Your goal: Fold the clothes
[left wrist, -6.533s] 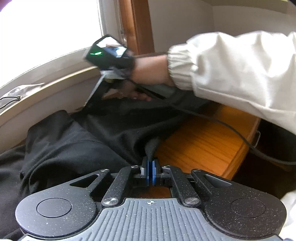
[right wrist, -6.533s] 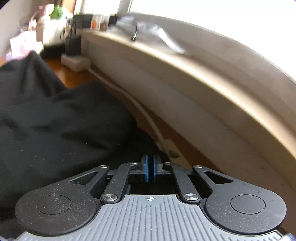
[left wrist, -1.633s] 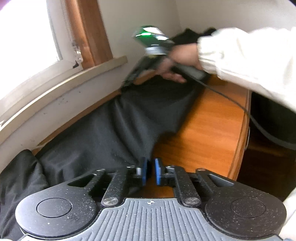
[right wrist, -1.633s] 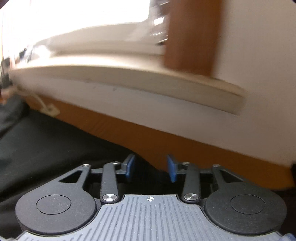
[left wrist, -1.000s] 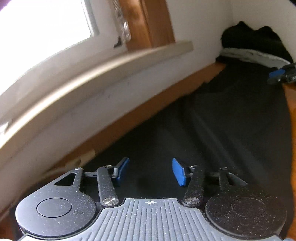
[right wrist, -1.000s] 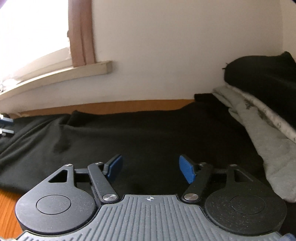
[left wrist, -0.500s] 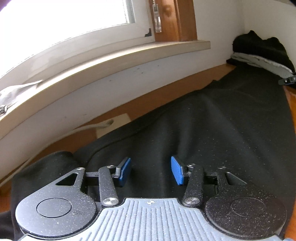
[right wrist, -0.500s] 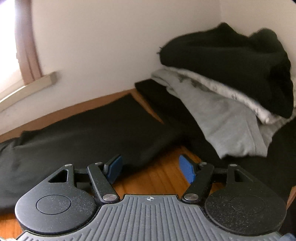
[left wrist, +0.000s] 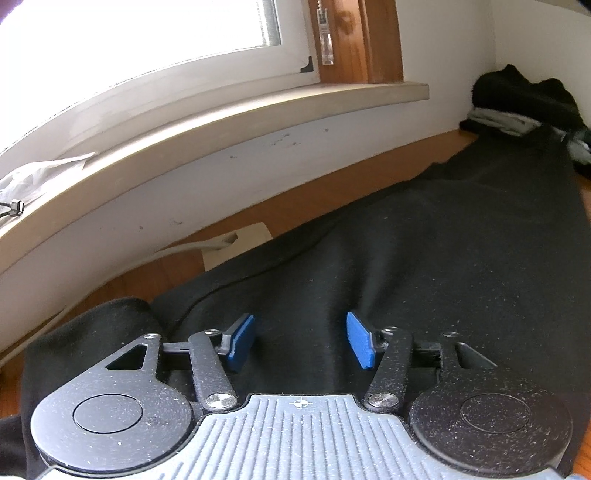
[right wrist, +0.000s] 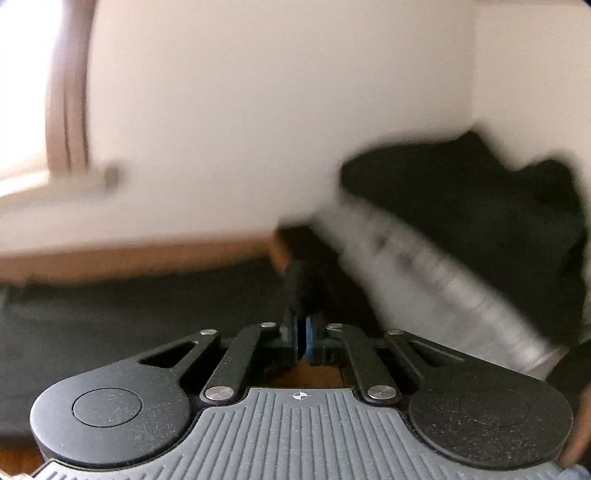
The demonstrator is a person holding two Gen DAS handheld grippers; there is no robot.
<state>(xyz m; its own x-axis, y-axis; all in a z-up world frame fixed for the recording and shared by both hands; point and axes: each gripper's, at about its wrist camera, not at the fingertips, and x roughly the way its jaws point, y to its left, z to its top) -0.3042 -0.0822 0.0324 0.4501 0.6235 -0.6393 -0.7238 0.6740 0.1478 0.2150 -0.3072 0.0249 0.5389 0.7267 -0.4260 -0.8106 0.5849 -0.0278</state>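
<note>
Black trousers (left wrist: 424, 258) lie stretched along the wooden surface (left wrist: 351, 184) under the windowsill, long axis running from left gripper (left wrist: 301, 341) to right gripper (right wrist: 303, 341). Left jaws have just been opening and hover apart over one end; right jaws have just closed, pinching the far end's corner.

A home room — wood-framed window (left wrist: 184, 33), sill (left wrist: 258, 110), clothes pile (left wrist: 524, 103) on a wooden table (left wrist: 332, 192).
</note>
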